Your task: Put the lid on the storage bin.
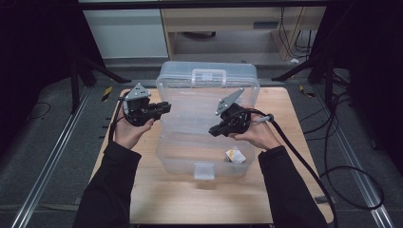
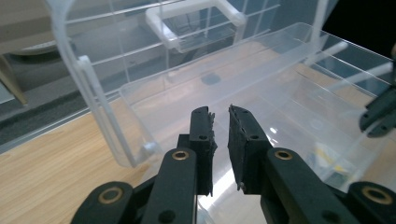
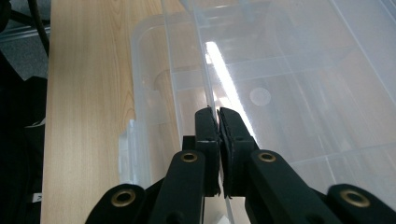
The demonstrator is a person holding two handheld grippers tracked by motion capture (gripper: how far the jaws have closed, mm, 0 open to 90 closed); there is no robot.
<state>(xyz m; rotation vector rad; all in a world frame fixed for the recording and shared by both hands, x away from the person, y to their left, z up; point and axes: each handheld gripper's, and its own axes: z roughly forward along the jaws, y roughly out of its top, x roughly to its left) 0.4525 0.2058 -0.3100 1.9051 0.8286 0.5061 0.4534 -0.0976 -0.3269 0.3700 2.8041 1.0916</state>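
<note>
**Right claw pinches the clear tray's thin wall; left claw waits beside the box**

The right gripper (image 3: 217, 116) has its jaws pressed together on the thin upright wall of a clear, shallow plastic insert tray (image 3: 208, 84). The wall runs straight ahead from between the pads. The tray sits inside the large transparent plastic storage box (image 1: 164, 142), directly under and ahead of that claw. The box's hinged lid (image 1: 209, 90) stands open beyond it.

The left gripper (image 2: 222, 116) is not holding anything. Its jaws stand a narrow gap apart with nothing between them. In its own view the tray's long edge lies just ahead and below, and the lid rises ahead and to its left. In the high view this claw (image 1: 164, 107) hovers at the box's side, pointing inward.

A small white-and-yellow packet (image 1: 235, 156) lies on the box floor, below the right claw and nearer the person. The box rests on the light wooden table (image 1: 142, 190).

The tray is probably light, but smooth, glossy and thin-walled. It is likely to flex and twist when held at one point, and it could slip out of a shallow pinch. The grip looks safest low on the wall, near a corner or a divider rib where the plastic is stiffer. A second hold on the opposite long edge by the left claw would keep the tray level. Hard squeezing could crack it.
</note>
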